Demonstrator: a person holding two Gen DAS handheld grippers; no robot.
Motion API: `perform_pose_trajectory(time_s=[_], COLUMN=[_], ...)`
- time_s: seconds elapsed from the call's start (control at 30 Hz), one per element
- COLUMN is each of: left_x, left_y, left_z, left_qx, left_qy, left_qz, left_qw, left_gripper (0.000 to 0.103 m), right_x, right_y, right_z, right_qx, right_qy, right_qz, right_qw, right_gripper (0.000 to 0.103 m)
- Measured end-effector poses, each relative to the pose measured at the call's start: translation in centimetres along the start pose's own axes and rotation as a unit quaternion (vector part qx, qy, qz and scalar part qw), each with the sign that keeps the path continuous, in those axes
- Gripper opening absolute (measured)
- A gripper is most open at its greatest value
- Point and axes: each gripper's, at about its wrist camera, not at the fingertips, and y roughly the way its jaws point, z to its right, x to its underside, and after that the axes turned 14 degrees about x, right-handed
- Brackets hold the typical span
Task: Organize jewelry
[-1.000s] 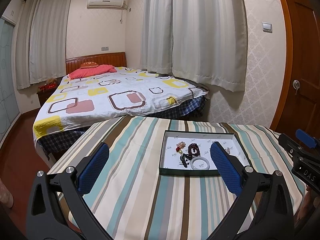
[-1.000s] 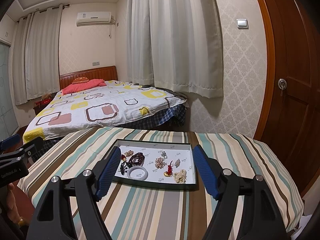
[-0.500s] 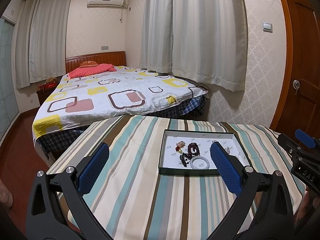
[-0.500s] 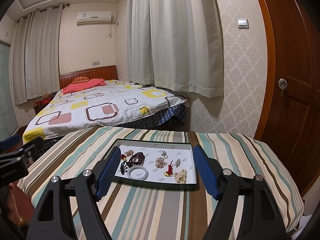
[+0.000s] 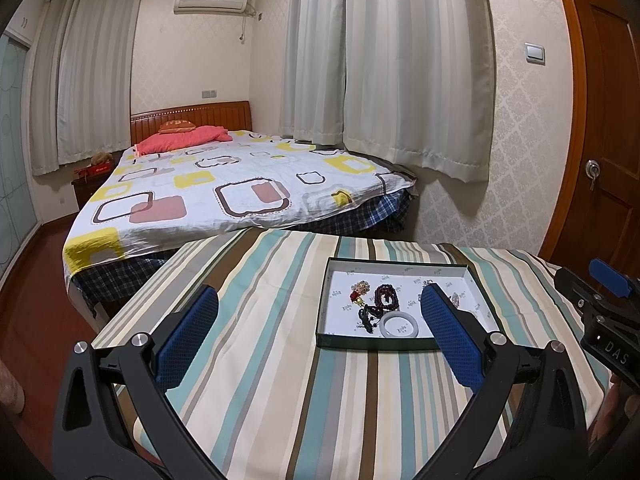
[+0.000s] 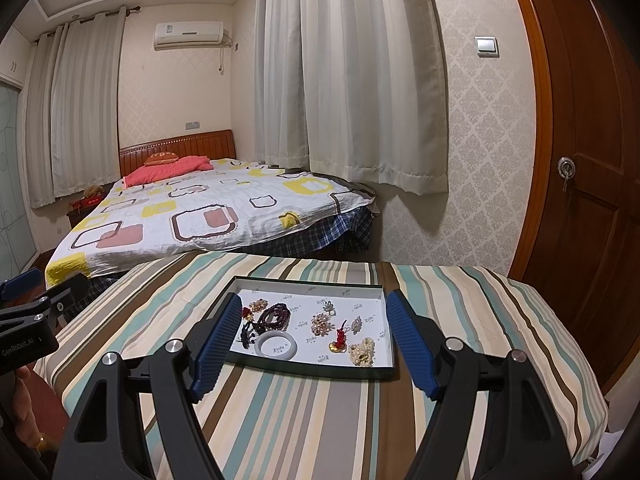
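Note:
A shallow dark-rimmed tray [image 6: 308, 371] with a white floor sits on the striped table [image 6: 320, 420]; it also shows in the left wrist view [image 5: 372, 344]. In it lie a white bangle [image 6: 277, 345], a dark red bead bracelet [image 6: 275, 317], a black beaded piece [image 6: 248, 336], a red-and-gold charm [image 6: 339, 338], pearl clusters [image 6: 361, 353] and small brooches [image 6: 321, 323]. The bangle also shows in the left wrist view [image 5: 400, 326]. My right gripper [image 6: 312, 336] is open and empty, above the tray's near side. My left gripper [image 5: 318, 322] is open and empty, left of the tray.
A bed [image 5: 224, 196] with a patterned cover stands just beyond the table's far edge. Curtains [image 6: 352, 80] hang on the back wall. A wooden door [image 6: 592, 200] is at the right. The table's left and right edges drop off near the grippers.

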Motion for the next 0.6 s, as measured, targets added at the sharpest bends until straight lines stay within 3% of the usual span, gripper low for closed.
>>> perform_pose_trajectory(time_s=[0.6], left_x=[0.31], left_y=[0.58], left_z=[0.17], left_qx=[0.001], left_qy=[-0.002], left_qz=[-0.003], left_qw=[1.0000], left_gripper=[0.099], right_x=[0.09], right_y=[0.16], right_z=[-0.07], right_qx=[0.000], right_qy=[-0.002], right_qz=[-0.004], right_qw=[1.000], right_gripper=[0.072])
